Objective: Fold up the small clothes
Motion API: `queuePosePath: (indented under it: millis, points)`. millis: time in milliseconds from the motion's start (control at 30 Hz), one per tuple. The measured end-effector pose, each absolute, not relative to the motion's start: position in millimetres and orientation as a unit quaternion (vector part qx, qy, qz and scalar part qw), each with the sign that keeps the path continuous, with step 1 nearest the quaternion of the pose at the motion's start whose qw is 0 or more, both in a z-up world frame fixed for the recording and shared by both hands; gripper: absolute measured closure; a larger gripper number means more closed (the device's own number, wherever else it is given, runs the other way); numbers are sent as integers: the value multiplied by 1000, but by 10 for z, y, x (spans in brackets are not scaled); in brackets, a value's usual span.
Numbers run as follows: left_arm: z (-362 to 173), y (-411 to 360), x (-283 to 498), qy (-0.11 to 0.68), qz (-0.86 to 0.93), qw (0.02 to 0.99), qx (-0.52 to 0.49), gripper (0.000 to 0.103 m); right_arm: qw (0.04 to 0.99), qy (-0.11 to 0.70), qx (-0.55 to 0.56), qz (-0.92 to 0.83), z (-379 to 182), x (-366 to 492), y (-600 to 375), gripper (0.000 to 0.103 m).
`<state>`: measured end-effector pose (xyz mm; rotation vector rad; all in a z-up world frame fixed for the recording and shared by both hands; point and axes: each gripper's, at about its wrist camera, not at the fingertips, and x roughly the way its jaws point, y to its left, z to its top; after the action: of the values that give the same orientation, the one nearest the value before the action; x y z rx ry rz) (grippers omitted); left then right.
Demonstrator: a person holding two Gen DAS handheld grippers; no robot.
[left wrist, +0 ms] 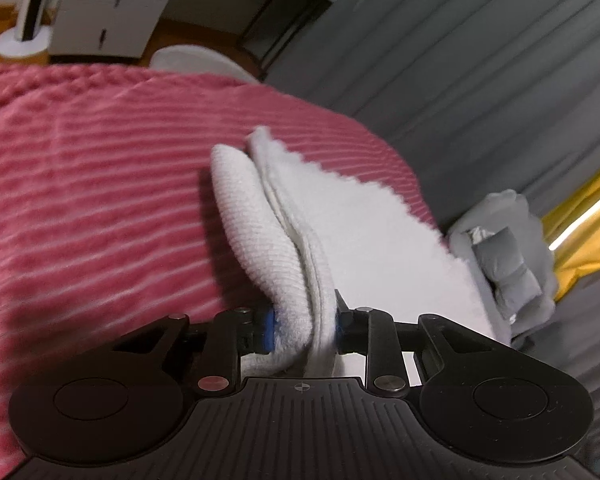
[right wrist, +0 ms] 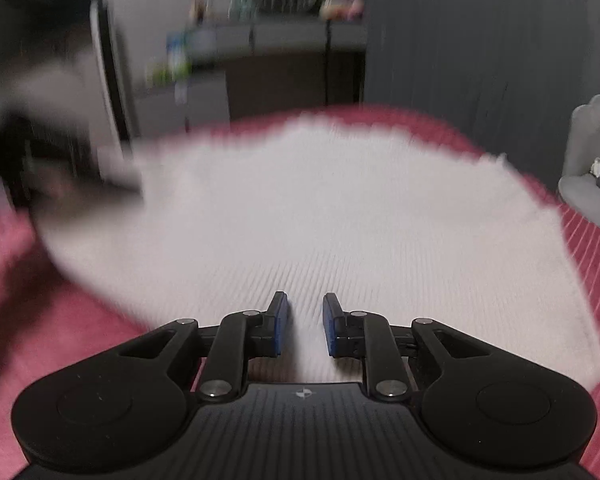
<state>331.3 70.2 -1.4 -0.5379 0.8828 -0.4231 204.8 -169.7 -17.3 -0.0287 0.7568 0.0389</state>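
A: Item one, pink bedspread [left wrist: 80, 200]?
B: Fills the left of the frame.
A: White garment [right wrist: 300, 208]?
B: Flat mid-frame; long axis apparently side to side, blurred.
A: Left gripper [left wrist: 304, 326]?
B: Clamped on its bunched fold, nearer.
A: Right gripper [right wrist: 305, 322]?
B: Pads narrowly apart, empty, over the cloth's near edge.

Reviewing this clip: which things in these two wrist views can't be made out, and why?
- Right wrist view: motion blur smears the left end of the white garment; the dark shape there is unreadable.
- Right wrist view: whether the right gripper pinches fabric; its narrow gap shows only garment behind.
- Left wrist view: the left gripper covers the clamped fold's lower end.
- Left wrist view: the grey bundle is partly hidden behind the garment.
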Motion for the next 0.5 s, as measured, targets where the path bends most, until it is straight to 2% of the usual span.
queuePosePath:
  millis: [67,167,267,400,500]
  points:
    - [70,637,3303,414,-208,847,-258,75,930,365,-30,23,-167,2030,-1666,84]
    - [193,512,3277,408,-218,850,-253,75,934,355,36,26,-18,1951,-1869,85]
    - [335,269,3255,399,-229,857,-232,75,942,331,44,5,71,1776,-2043,84]
    - [521,-354,3205,389,-275,861,-179,75,946,310,85,-25,163,1584,-2363,84]
    - [461,-851,3122,402,-322,839,-176,73,945,306,106,-44,183,1528,-2558,84]
